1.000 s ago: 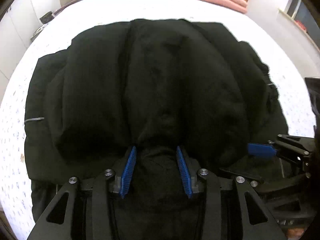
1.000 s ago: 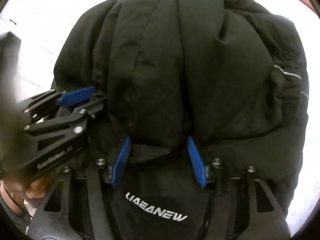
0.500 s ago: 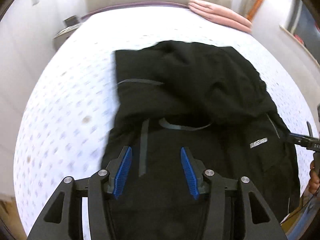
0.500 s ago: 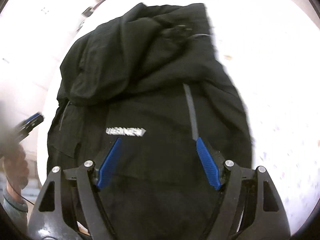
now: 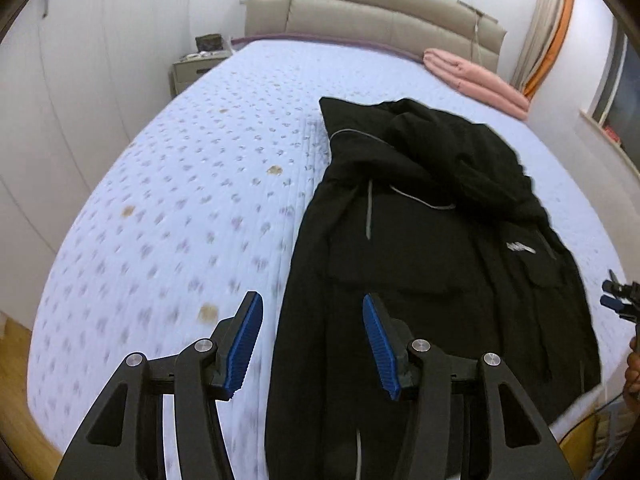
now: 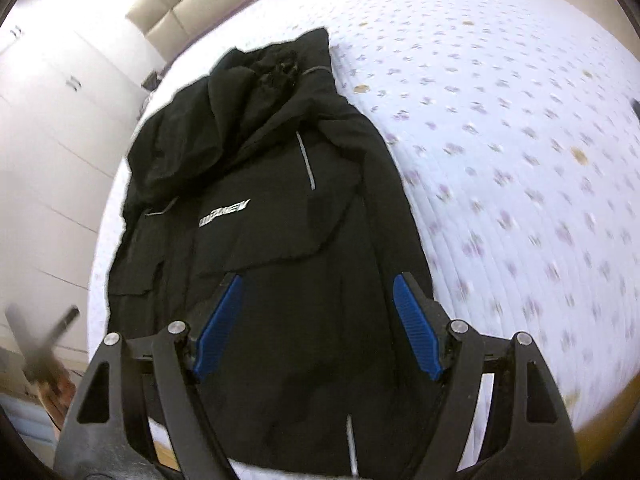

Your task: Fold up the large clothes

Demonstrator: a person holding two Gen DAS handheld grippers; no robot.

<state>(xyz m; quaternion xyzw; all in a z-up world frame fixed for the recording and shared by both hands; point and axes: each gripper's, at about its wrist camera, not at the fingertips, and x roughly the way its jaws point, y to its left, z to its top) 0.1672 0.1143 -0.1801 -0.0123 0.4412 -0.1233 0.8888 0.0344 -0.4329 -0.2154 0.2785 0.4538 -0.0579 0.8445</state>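
Observation:
A large black jacket lies lengthwise on the bed, its hood bunched at the far end, a white logo on its chest. It also shows in the right wrist view. My left gripper is open and empty, raised above the jacket's near left edge. My right gripper is open and empty, raised above the jacket's lower part. The right gripper's tip shows at the far right of the left wrist view. A blurred dark shape at the lower left of the right wrist view may be the left gripper.
The bed has a pale quilt with small purple and brown marks. A folded pink blanket lies by the beige headboard. A nightstand and white wardrobes stand to the left. Wooden floor shows at the bed's near edge.
Both grippers have let go of the bunched jacket and pulled back and up. The jacket now lies stretched out on the bed, and far more of the room is in view.

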